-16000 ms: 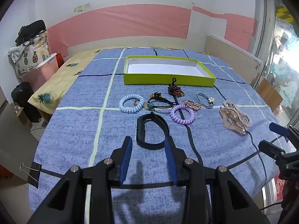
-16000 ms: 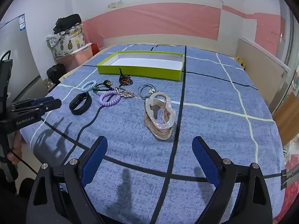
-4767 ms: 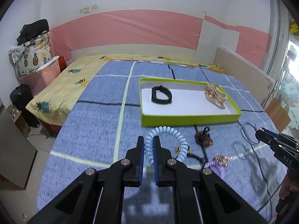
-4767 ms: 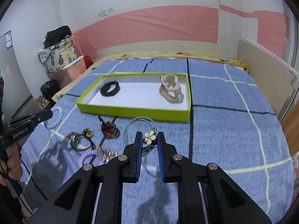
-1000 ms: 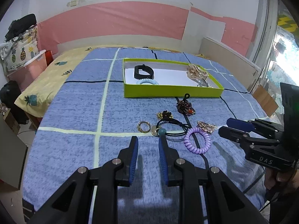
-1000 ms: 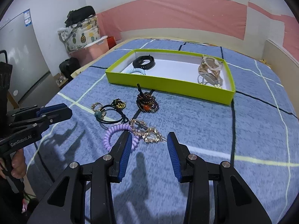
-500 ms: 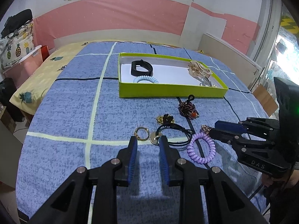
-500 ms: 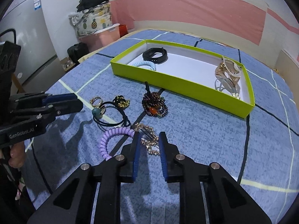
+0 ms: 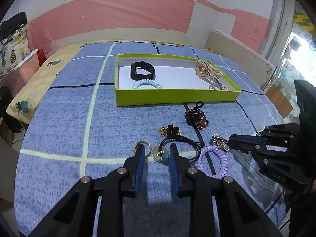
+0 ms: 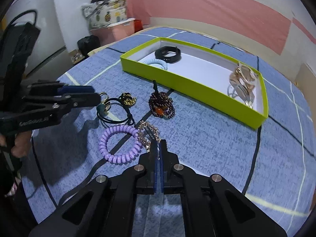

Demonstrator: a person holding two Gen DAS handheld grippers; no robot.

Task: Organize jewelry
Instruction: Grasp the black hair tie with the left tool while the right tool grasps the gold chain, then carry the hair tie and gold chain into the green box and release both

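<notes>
A lime-green box (image 9: 177,96) (image 10: 189,86) on the blue bedspread holds a black band (image 9: 142,72), a light-blue coil tie (image 9: 147,85) and a rose-gold clip (image 9: 207,71). My left gripper (image 9: 156,153) is open, its fingers on either side of the black hair tie with a teal bead and silver disc (image 9: 164,155). A gold ring (image 9: 142,147) lies by its left finger. My right gripper (image 10: 157,145) is shut on the rhinestone hair clip (image 10: 148,133), next to the purple coil tie (image 10: 120,144). A dark bead bracelet (image 10: 162,103) and a gold charm (image 10: 128,98) lie nearby.
The bed's left edge drops to the floor, where a pink bin (image 9: 21,69) and a pineapple-print bag (image 10: 106,15) stand. A pink and white wall (image 9: 118,15) runs behind the bed. A wooden panel (image 9: 237,47) stands at the right.
My right gripper has moved forward and shut on the rhinestone clip. My left gripper has moved forward until its open fingers sit on either side of the beaded black hair tie.
</notes>
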